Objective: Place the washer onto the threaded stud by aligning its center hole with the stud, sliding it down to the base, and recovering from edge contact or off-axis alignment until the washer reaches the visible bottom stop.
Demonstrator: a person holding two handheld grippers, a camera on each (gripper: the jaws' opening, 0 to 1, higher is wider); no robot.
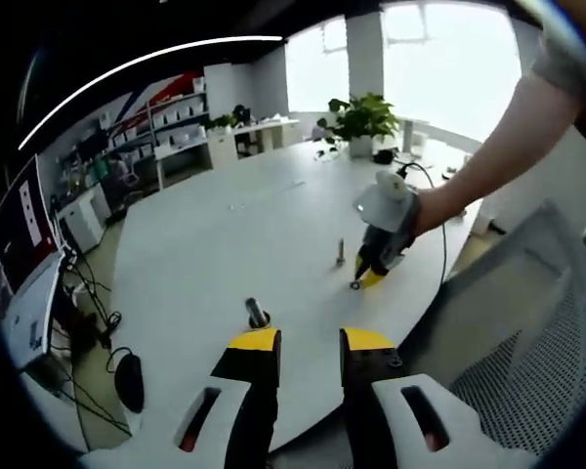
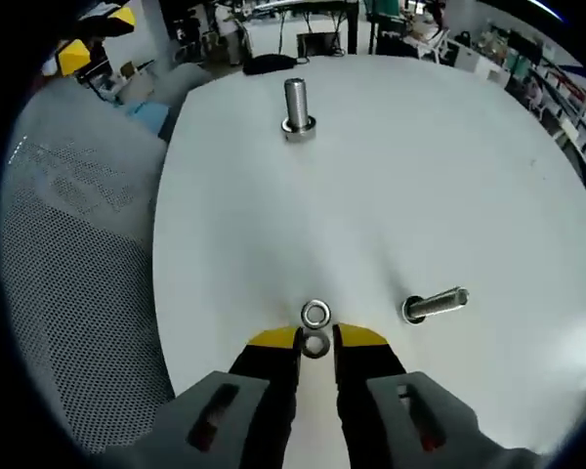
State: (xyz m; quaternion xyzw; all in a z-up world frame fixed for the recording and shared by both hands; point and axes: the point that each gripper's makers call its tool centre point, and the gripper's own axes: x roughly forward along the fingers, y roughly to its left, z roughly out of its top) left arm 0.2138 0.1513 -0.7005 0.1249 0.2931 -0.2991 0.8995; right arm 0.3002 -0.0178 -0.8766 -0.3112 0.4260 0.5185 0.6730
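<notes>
In the right gripper view, low centre, the right gripper (image 2: 315, 339) has its yellow-tipped jaws drawn narrow about a washer (image 2: 315, 346), a second washer (image 2: 315, 314) lies on the white table (image 2: 449, 166) just above the tips, one threaded stud (image 2: 435, 304) stands to the right of it and another stud (image 2: 297, 106) stands at the top. The left gripper view shows the left gripper (image 1: 308, 340) at the bottom, jaws parted with nothing between them and a stud (image 1: 258, 314) beside its left tip. At mid-right of that view a person's hand (image 1: 432, 207) grips the right gripper's body near a small stud (image 1: 340, 251); the washer there is too small to make out.
</notes>
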